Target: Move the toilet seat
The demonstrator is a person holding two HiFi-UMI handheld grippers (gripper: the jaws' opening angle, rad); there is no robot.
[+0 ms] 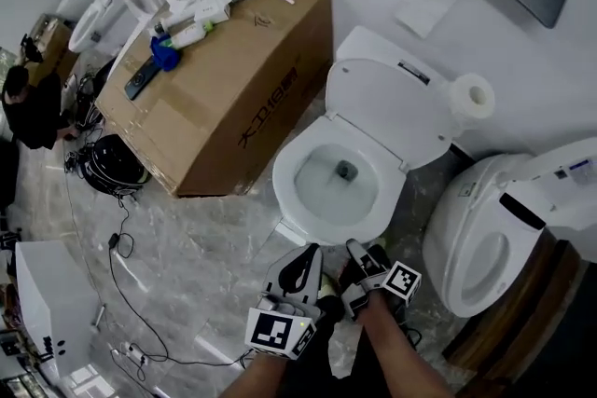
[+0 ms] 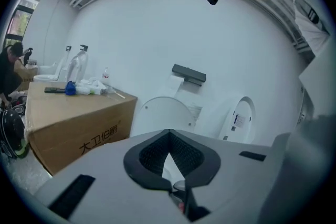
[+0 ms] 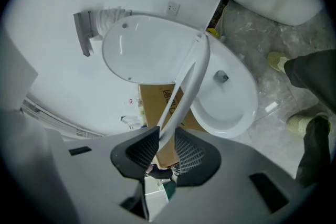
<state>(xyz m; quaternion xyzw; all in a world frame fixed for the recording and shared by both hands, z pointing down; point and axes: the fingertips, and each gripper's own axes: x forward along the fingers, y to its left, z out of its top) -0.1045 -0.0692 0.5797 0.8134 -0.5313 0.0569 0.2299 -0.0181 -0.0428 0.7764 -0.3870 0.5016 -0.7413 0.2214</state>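
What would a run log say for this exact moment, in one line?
right tool: clamped on toilet seat edge | seat: raised partway, between bowl and lid | lid: up | left tool: shut, holding nothing

Centre: white ceramic toilet (image 1: 297, 200) against the wall, round lid (image 1: 387, 112) raised behind the bowl.
Seat: white plastic toilet seat (image 3: 185, 94) tilted up between bowl and lid.
Left: large cardboard box (image 1: 233, 98) just beside the toilet, crumpled blue cloth (image 1: 166, 54) on top.
Right: paper roll (image 1: 471, 96) beside the lid, second white toilet (image 1: 485, 238) near.
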